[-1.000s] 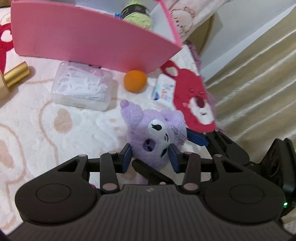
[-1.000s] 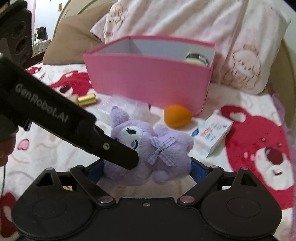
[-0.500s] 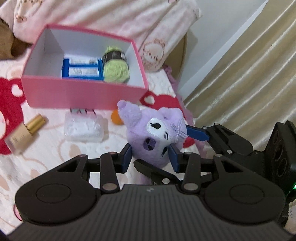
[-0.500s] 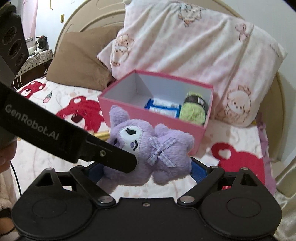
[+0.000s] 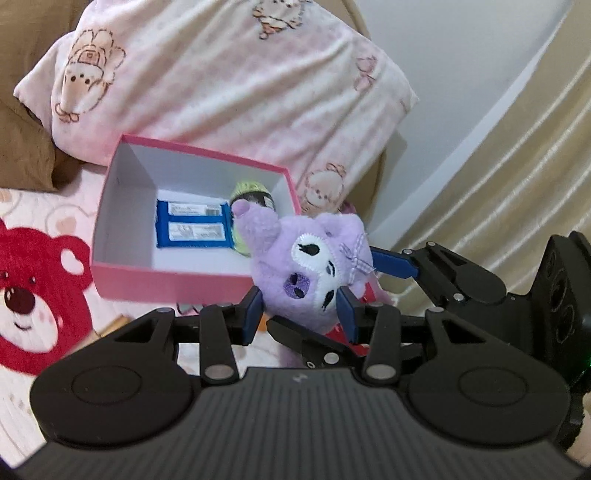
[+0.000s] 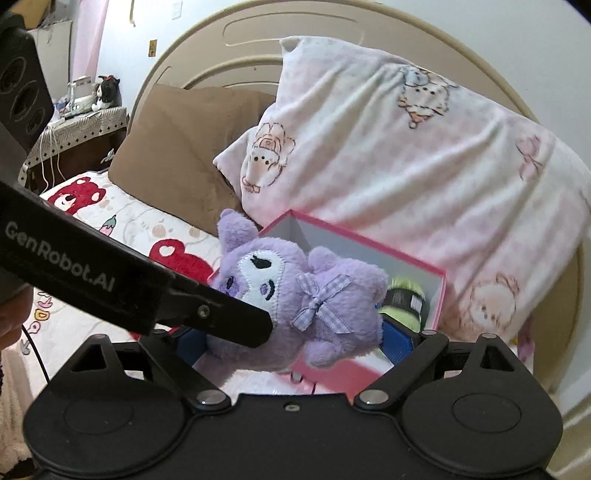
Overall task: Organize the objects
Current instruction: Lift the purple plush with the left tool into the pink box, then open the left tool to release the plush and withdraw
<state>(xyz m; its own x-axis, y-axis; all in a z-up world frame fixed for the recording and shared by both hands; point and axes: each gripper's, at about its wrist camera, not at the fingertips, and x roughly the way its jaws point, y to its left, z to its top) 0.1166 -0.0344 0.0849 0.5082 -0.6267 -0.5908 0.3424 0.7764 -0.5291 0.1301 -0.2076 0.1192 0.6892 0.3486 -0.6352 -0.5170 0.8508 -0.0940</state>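
Observation:
A purple plush toy (image 5: 314, 266) with a gingham bow hangs in the air, held from two sides. My left gripper (image 5: 300, 315) is shut on its lower head. My right gripper (image 6: 291, 341) is shut across its body, and its blue finger (image 5: 391, 262) shows at the toy's right in the left wrist view. The left gripper's black finger (image 6: 221, 317) crosses the right wrist view and meets the plush (image 6: 314, 295). Behind and below the toy sits an open pink box (image 5: 166, 273) holding blue packets (image 5: 192, 225) and a green yarn ball (image 5: 251, 190). The plush partly covers the box (image 6: 369, 247).
A pink printed pillow (image 6: 388, 147) and a brown pillow (image 6: 177, 140) lean on the beige headboard (image 6: 258, 33) behind the box. The bedspread (image 5: 33, 280) carries red bear prints. A cream curtain (image 5: 517, 166) hangs at the right. A bedside stand (image 6: 81, 118) is far left.
Both grippers have risen with the plush, lifting it off the bed. The box now shows from above, and the orange ball, floss case and gold bottle have dropped out of view.

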